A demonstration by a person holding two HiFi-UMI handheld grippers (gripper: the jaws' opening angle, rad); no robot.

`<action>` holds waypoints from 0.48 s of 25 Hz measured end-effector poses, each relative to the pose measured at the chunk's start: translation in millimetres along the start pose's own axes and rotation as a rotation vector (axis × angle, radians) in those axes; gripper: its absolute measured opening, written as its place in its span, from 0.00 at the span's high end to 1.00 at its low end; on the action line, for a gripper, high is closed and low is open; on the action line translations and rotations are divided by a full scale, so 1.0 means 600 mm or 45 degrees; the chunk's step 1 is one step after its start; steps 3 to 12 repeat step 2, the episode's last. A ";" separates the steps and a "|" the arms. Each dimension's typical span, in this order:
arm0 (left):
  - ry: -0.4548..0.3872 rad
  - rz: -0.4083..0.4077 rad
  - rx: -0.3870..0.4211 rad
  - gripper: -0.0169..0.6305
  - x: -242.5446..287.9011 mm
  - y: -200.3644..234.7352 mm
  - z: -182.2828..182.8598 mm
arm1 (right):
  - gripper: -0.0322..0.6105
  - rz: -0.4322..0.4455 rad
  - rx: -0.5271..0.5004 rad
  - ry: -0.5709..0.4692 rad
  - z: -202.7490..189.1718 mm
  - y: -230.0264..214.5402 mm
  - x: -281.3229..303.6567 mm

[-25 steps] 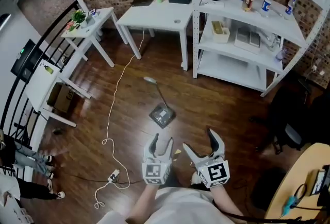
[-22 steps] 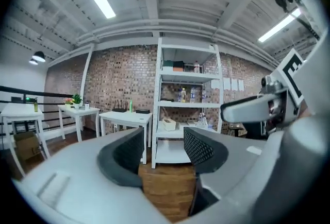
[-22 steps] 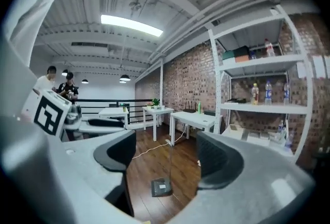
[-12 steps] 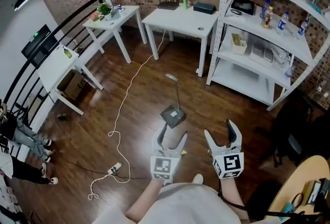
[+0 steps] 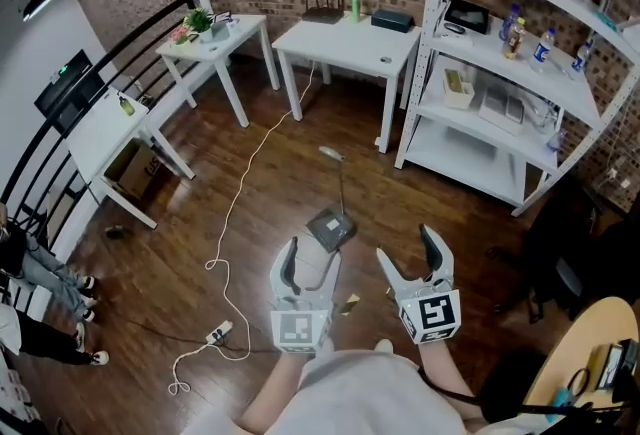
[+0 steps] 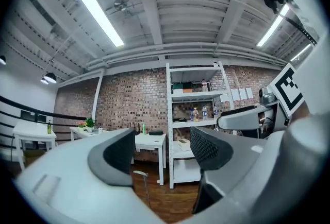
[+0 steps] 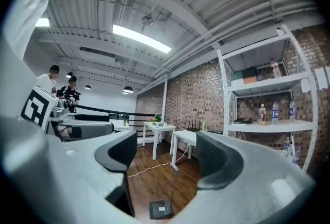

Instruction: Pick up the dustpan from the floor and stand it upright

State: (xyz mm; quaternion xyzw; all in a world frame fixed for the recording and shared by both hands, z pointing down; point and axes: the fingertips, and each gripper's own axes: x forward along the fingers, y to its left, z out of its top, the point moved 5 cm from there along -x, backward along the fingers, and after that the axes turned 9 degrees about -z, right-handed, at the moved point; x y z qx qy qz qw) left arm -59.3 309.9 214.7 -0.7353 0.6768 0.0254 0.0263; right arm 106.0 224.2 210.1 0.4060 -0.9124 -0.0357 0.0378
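— Where is the dustpan (image 5: 332, 228) sitting?
— It is standing upright on the wooden floor (image 5: 150, 283), pan down and handle pointing up. It is sitting just past your left gripper (image 5: 314, 253), at about 12 o'clock from it, and at 10 o'clock from your right gripper (image 5: 407, 248).
— Are the grippers holding anything?
— No. Your left gripper's jaws have just been opening and are gaping wide, nothing between the pads; your right gripper's jaws have just been closing partway, yet they are standing apart and empty, the dustpan showing on the floor beyond the gap.
— What is lying around you?
— A white table (image 5: 345, 35) is standing at 12 o'clock, a shelf rack (image 5: 470, 158) at 2 o'clock; a white cable (image 5: 233, 203) is trailing across the floor at 10 o'clock.
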 end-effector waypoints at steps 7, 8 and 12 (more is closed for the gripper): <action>-0.016 0.006 0.011 0.45 -0.003 -0.001 0.018 | 0.42 -0.003 -0.019 -0.018 0.009 0.001 0.002; -0.016 0.006 0.011 0.45 -0.003 -0.001 0.018 | 0.42 -0.003 -0.019 -0.018 0.009 0.001 0.002; -0.016 0.006 0.011 0.45 -0.003 -0.001 0.018 | 0.42 -0.003 -0.019 -0.018 0.009 0.001 0.002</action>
